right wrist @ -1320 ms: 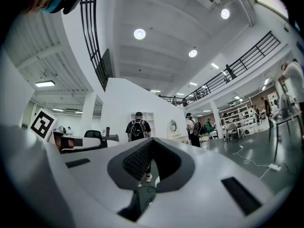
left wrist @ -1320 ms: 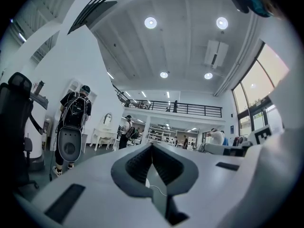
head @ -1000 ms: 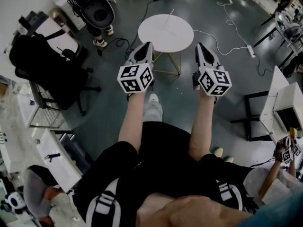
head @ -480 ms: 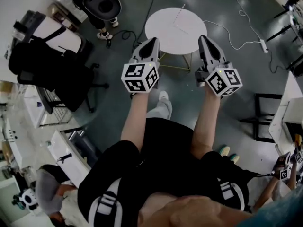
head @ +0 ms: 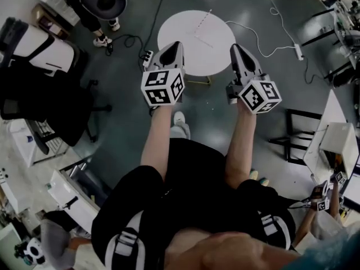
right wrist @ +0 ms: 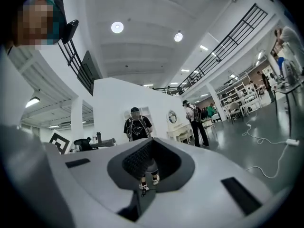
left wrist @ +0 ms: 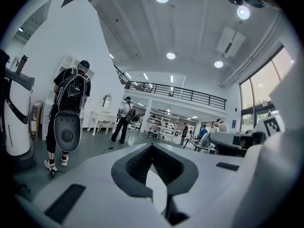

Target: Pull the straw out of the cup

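Frankly, little had changed: our head view had only swayed, and the round white bench (head: 183,38) sat below both tools as before. Our left tool (head: 175,46) and right tool (head: 235,48) stayed raised side by side above its near edge, each with its jaws pressed together on nothing. We saw no cup anywhere. A thin pale stick (head: 203,22) lay flat on the bench, possibly the straw. We judged the pull either finished or not begun.
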The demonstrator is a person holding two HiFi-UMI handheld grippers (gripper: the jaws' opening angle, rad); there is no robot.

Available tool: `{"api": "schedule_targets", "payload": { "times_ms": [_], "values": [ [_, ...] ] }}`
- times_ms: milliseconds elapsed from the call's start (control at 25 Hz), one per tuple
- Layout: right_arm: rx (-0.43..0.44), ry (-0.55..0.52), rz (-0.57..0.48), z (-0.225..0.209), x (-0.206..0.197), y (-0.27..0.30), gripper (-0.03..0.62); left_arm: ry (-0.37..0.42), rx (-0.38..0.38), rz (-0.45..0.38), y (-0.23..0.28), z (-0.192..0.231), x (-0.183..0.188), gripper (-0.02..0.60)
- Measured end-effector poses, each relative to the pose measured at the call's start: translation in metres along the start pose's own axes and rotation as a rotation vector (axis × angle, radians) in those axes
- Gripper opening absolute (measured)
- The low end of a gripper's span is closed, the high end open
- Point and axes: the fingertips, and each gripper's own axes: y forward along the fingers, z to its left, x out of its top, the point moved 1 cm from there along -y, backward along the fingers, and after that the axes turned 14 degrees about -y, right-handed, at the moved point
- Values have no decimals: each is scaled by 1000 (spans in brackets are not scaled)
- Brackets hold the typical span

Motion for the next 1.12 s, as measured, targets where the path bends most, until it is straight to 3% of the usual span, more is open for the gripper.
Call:
{"api": "schedule_targets", "payload": {
  "times_ms": [240,560,1120],
  "values": [
    [-13,-42,38,-5,-4,49,15,-18,3,8,33,29,10,8],
    [-44,0,70,-19,-27,94,15,-32,12,58,66,62,9,8],
    [-78,-26,154,-34,-51,108,15,-51,-48,149,97,65,-8,9]
  ]
}}
